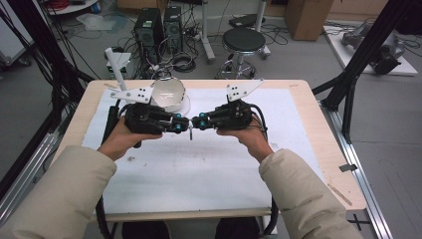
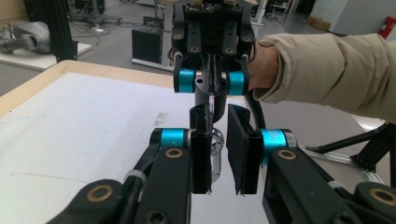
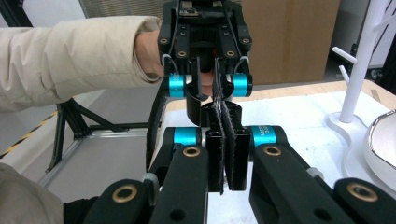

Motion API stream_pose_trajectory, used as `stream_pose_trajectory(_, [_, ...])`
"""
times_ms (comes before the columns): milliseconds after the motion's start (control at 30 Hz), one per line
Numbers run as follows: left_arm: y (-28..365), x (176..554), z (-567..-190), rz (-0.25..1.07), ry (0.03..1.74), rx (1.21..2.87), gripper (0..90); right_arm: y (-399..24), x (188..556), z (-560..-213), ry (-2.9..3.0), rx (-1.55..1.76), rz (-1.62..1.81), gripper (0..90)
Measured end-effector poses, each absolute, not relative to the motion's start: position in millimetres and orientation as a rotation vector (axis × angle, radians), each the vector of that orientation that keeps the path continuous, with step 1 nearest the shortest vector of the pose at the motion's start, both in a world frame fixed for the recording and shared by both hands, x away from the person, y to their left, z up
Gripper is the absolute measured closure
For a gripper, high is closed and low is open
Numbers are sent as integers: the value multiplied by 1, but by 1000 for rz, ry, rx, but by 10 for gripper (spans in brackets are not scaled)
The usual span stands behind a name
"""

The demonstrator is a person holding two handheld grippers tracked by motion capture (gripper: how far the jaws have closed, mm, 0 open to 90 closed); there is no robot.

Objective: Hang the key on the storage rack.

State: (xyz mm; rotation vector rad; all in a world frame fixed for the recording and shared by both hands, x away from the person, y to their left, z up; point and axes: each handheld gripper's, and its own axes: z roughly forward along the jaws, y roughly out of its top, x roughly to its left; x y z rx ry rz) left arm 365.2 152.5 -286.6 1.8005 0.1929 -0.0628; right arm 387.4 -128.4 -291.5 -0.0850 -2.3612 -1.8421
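My two grippers meet tip to tip above the middle of the white mat [image 1: 199,169]. The right gripper [image 1: 195,122] [image 3: 223,112] has its pads pressed together, and whatever thin thing may lie between them is hidden. The left gripper [image 1: 184,125] [image 2: 217,114] faces it with its jaws a finger's width apart. A small dark piece [image 1: 190,132] [image 2: 202,95] hangs just under the meeting tips, and a clear glassy bit [image 2: 216,156] shows between the left jaws. I cannot tell what this object is.
A white bowl [image 1: 168,94] [image 3: 384,147] lies just behind the left gripper. A white peg stand [image 1: 116,63] [image 3: 360,70] rises at the back left of the table. The wooden table edge [image 1: 323,134] borders the mat. A stool [image 1: 243,41] and computer towers stand on the floor beyond.
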Motion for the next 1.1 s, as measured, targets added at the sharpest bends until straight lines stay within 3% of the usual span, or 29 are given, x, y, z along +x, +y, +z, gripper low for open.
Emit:
stream_pose_trajectory(233, [153,365,-286,-58,198,1803,870,-128,387,-291,-2360,-80,-1836,888])
stream_pose_trajectory(767, [154,364,-285,-36,184,1813,884,-126,387,-292,-2354,-51,-1855,857])
stream_pose_trajectory(1000, [165,366,-282,-7,220,1797,885,-124,383,-296,-2468,-251,-1884,118])
stream_pose_trajectory(1100, [170,367,-281,13,228,1799,885,-131,384,-300,-2501,-350,-1903,4])
